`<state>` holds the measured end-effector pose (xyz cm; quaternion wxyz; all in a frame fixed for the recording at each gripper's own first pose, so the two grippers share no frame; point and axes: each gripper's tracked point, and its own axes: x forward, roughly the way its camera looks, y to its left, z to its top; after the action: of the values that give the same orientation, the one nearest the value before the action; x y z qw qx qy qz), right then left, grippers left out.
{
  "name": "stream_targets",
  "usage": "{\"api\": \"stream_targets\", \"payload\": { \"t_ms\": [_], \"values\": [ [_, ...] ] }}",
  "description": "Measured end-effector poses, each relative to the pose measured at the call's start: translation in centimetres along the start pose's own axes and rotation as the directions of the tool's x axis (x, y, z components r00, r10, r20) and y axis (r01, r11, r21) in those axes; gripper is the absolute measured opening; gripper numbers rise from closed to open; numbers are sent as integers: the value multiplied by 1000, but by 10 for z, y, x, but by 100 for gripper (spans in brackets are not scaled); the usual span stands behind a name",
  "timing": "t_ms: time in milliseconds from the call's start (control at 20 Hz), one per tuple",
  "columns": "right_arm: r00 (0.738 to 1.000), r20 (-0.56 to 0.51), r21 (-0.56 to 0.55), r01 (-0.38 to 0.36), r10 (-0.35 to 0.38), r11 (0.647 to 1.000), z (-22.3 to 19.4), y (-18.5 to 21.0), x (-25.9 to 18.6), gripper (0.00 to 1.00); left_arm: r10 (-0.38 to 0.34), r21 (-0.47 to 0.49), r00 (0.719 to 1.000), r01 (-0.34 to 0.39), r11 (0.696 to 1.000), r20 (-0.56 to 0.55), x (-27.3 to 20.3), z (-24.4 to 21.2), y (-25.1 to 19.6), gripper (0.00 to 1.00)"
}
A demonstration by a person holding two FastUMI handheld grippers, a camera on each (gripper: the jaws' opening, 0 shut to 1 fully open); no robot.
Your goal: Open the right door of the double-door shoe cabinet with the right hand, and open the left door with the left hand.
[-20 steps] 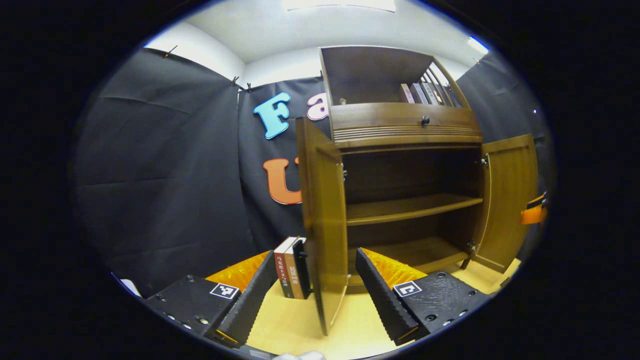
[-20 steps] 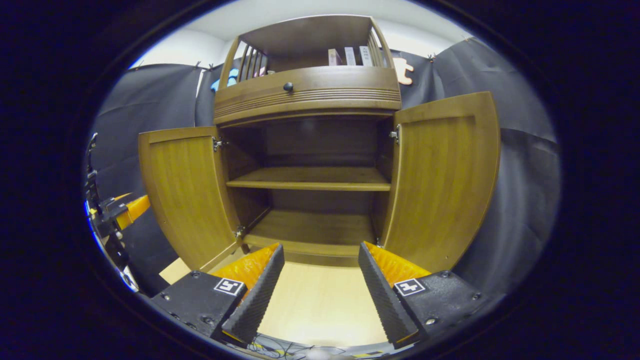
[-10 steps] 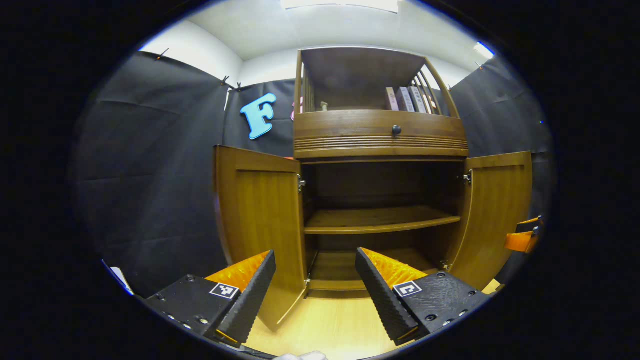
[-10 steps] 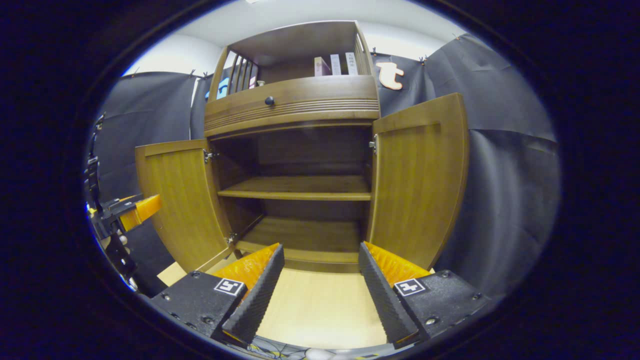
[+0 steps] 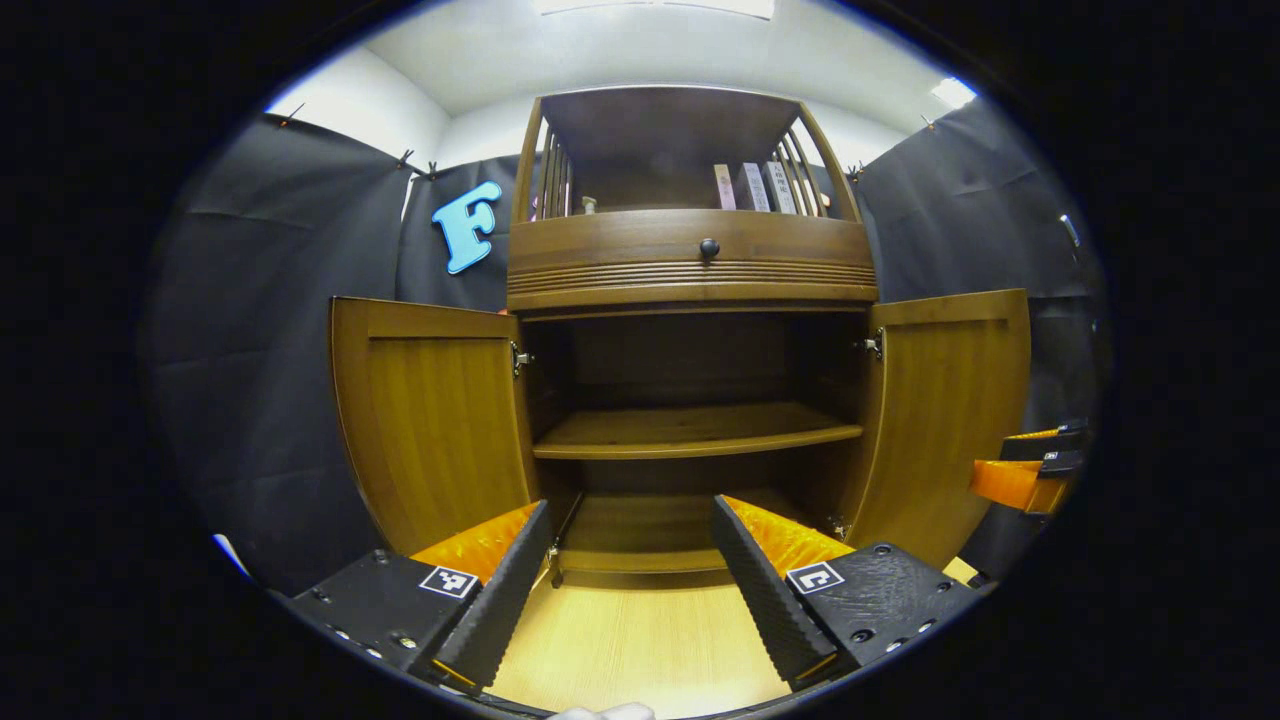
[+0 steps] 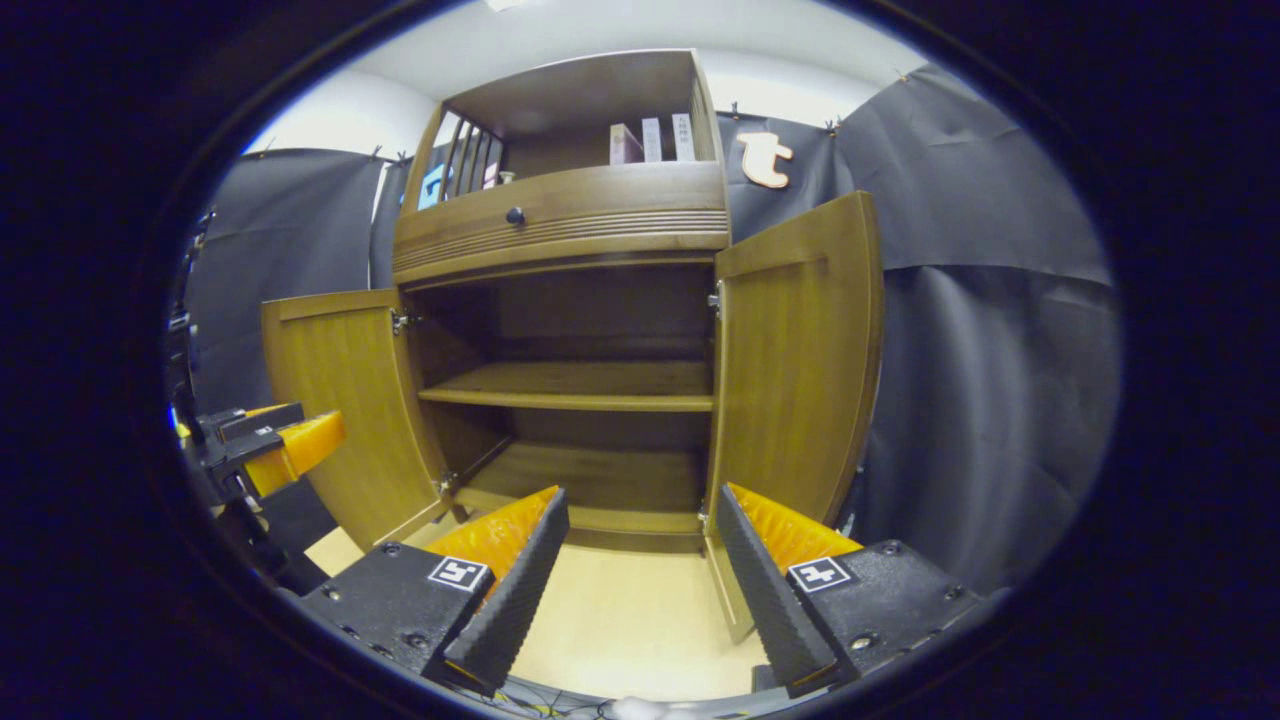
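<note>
The shoe cabinet [image 5: 690, 270] stands with both doors swung wide: left door [image 5: 435, 420], right door [image 5: 945, 410]. Its two inner shelves [image 5: 690, 430] look bare, and the top shelf holds what seem to be books [image 5: 750, 187]. The left gripper [image 5: 630, 560] and the right gripper [image 6: 640, 560] are spread apart, holding nothing, over the pale floor [image 5: 640, 650] in front.

Black cloth walls [image 5: 260, 330], white ceiling [image 5: 600, 50]
</note>
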<state>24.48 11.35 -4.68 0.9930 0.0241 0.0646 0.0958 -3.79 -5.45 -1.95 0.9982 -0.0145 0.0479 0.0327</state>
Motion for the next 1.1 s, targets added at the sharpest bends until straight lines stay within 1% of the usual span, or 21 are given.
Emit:
{"api": "stream_targets", "payload": {
  "t_ms": [50, 100, 400, 450, 500, 550, 600, 900, 1100],
  "values": [
    [1000, 4, -2, 2, -2, 1000, 1, -1, -1, 95, -6, -1, 1000, 6, 1000, -1, -1, 0, -1, 100],
    [1000, 6, -5, 4, -4, 1000, 1, -1, -1, 95, -12, -5, 1000, 12, 1000, 0, -1, 2, -3, 96],
    [1000, 19, -14, 8, -7, 1000, 6, 3, 2, 95, -24, -6, 1000, 24, 1000, 15, 4, 8, -2, 96],
    [1000, 22, -16, 8, -8, 1000, 7, 4, 2, 95, -28, -5, 1000, 28, 1000, 15, 4, 8, -3, 100],
    [1000, 22, -19, 8, -8, 1000, 7, 5, 3, 95, -31, -4, 999, 31, 1000, 9, 6, 7, -2, 100],
    [1000, 24, -21, 11, -10, 1000, 8, 6, 3, 95, -34, -3, 999, 34, 999, 8, 8, 7, -2, 96],
    [1000, 25, -23, 14, -13, 1000, 8, 6, 4, 95, -35, -2, 999, 35, 999, 8, 8, 8, -2, 96],
    [999, 30, -22, 32, -31, 999, 10, 10, 10, 95, -67, 4, 998, 67, 998, 21, 18, 15, -1, 96],
    [998, 50, -15, 51, -50, 999, 14, 12, 12, 95, -77, 18, 997, 76, 997, 32, 22, 19, 4, 96]
  ]
}}
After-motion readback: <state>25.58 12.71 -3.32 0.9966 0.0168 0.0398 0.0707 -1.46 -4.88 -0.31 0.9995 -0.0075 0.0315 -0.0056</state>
